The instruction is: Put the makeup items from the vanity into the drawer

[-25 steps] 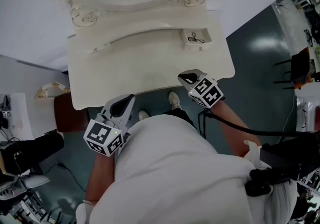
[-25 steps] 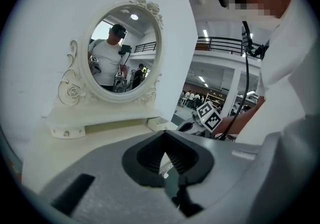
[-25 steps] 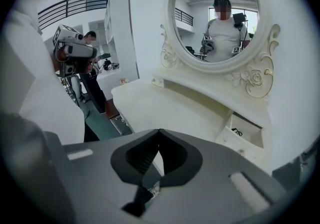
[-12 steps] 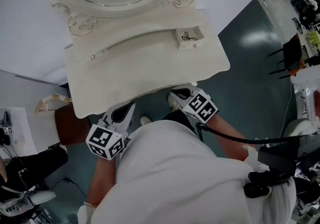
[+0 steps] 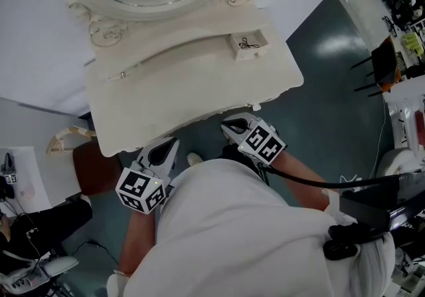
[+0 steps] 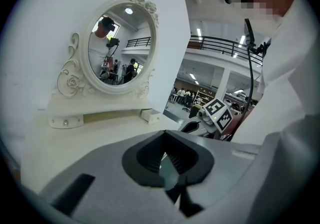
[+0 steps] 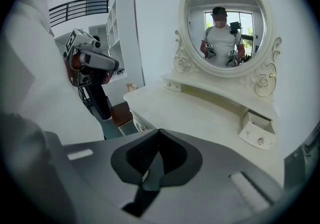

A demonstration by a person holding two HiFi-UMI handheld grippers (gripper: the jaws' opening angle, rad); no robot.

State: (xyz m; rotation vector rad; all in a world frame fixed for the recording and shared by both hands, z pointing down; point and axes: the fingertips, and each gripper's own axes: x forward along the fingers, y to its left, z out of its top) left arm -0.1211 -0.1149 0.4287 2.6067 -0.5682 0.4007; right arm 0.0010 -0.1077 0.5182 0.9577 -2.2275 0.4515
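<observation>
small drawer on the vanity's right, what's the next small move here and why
Likely reach the right gripper forward to the small drawer and nudge it shut. It stands pulled out with a dark item inside, the vanity top shows nothing else to collect, and the right gripper and left gripper are shut and empty at the front edge.

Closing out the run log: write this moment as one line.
left gripper shut, empty | right gripper shut, empty | both near vanity front edge | small drawer open, dark item inside
</observation>
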